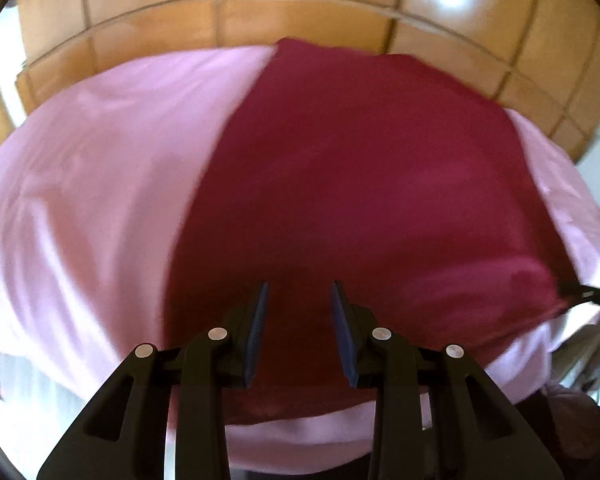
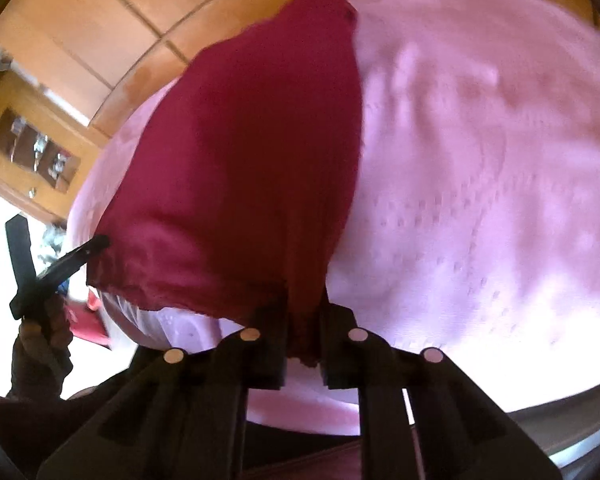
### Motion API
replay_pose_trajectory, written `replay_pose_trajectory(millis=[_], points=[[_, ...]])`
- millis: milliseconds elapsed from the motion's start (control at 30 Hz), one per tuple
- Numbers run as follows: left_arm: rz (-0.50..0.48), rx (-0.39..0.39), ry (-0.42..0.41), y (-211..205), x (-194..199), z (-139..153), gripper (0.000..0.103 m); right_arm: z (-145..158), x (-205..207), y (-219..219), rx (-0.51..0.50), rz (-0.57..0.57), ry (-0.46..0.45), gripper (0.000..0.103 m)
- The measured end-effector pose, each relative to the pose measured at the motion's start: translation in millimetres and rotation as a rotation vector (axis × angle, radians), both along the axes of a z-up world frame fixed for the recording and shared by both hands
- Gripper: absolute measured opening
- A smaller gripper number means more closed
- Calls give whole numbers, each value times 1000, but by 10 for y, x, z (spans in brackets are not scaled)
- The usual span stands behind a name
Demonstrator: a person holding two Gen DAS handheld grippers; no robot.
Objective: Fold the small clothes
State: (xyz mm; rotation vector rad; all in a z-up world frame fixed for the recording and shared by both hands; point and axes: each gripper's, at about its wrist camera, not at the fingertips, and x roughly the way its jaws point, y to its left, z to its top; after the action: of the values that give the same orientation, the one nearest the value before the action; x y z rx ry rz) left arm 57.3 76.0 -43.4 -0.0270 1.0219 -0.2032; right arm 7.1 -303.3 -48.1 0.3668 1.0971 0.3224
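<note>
A dark red garment (image 1: 360,184) lies spread on a pink cloth-covered surface (image 1: 92,184). My left gripper (image 1: 300,292) hovers over the garment's near edge with its jaws apart and nothing between them. In the right wrist view my right gripper (image 2: 304,312) is shut on a near corner of the red garment (image 2: 252,152), with a bunch of fabric pinched between the fingers. The left gripper also shows in the right wrist view (image 2: 100,242), its tip at the garment's left corner. The right gripper's tip shows in the left wrist view (image 1: 568,290) at the garment's right corner.
The pink cloth (image 2: 480,184) covers a raised surface. An orange tiled floor (image 1: 300,12) lies beyond it. A wooden cabinet (image 2: 32,148) stands at the left of the right wrist view. Red items (image 2: 90,320) lie below the cloth's left edge.
</note>
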Motion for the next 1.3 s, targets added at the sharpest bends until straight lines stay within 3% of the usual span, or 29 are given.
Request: replay_pose_trajectory(millis=[100, 167, 300, 400, 433, 467, 500, 567, 700, 767, 800, 867, 900, 933, 967, 1033, 1100, 1167, 1300], points=[[26, -8, 40, 154, -44, -98, 31, 336, -85, -152, 53, -11, -99, 9], [22, -15, 62, 187, -85, -171, 31, 425, -135, -218, 5, 0, -129, 9], [-10, 58, 49, 87, -138, -230, 31, 45, -114, -43, -145, 91, 9, 9], [9, 3, 56, 171, -67, -130, 31, -20, 7, -50, -123, 69, 19, 20], [16, -24, 42, 190, -31, -65, 31, 38, 87, -105, -104, 40, -8, 29], [18, -41, 28, 177, 17, -10, 31, 80, 124, -144, -96, 20, -32, 39], [13, -64, 5, 160, 73, 69, 31, 154, 240, -226, -77, -24, -71, 63], [-1, -103, -32, 73, 201, 207, 31, 250, 493, -367, -30, -100, -130, 67], [-40, -188, -73, -177, 440, 408, 31, 186, 998, -508, 65, -173, -151, 67], [-61, -227, -83, -313, 546, 459, 31, 106, 1211, -439, 89, -177, -126, 56], [-78, -240, -88, -423, 631, 493, 31, 51, 1297, -350, 82, -161, -115, 36], [-106, -253, -96, -599, 763, 521, 31, 22, 1351, -146, 53, -114, -124, 29], [-132, -266, -95, -706, 852, 531, 39, 26, 1349, 5, 34, -78, -152, 21], [-147, -277, -92, -798, 926, 531, 58, 24, 1329, 153, 22, -40, -173, 17], [-161, -298, -94, -898, 1007, 531, 64, 9, 1285, 290, 11, -6, -189, 14], [-190, -313, -91, -1039, 1124, 494, 66, -40, 1235, 501, 1, 48, -207, 0], [-230, -318, -74, -1203, 1266, 456, 66, -131, 1215, 783, 13, 140, -201, 0], [-251, -327, -46, -1302, 1404, 412, 68, -212, 1153, 998, -61, 186, -225, 0], [-264, -382, 39, -1486, 1729, 308, 68, -287, 1133, 967, 25, 184, -213, 1]])
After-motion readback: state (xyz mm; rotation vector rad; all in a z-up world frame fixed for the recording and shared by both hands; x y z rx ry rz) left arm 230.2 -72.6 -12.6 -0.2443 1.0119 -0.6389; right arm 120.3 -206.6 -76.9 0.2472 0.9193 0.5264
